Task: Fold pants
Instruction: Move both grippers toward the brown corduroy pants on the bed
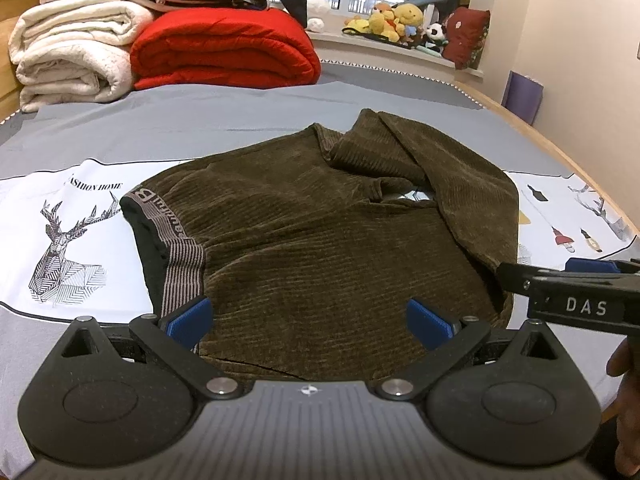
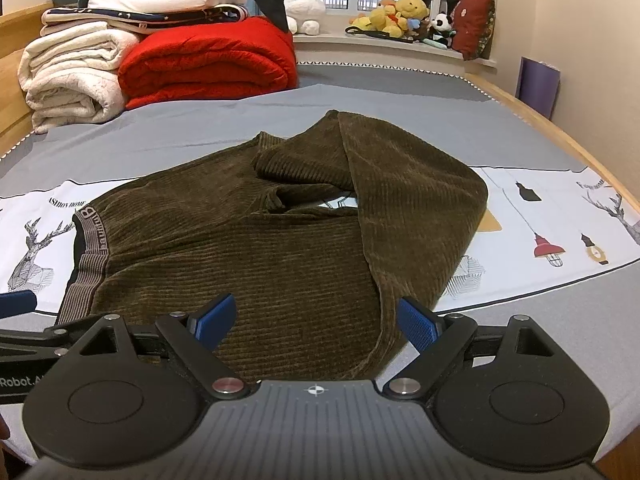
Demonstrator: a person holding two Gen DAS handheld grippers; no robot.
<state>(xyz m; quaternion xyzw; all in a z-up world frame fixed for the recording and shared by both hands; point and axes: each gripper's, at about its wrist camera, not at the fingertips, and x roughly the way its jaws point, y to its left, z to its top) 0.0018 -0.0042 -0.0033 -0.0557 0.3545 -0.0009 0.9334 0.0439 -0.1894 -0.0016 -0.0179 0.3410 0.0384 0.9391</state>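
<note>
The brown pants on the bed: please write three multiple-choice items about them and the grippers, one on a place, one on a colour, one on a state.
1. On which side does the waistband of the pants lie in both views?
A left
B right
C far end

2. What colour is the folded quilt behind?
A green
B red
C black

3. How are the left hand-held gripper and the right hand-held gripper?
A both shut on cloth
B one open
C both open

A: the striped band is at left.
B: it is bright red.
C: the blue pads stand apart.

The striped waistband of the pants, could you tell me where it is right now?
In both wrist views the striped waistband sits at the left end of the brown corduroy pants, beside the deer print on the bedsheet.
</note>
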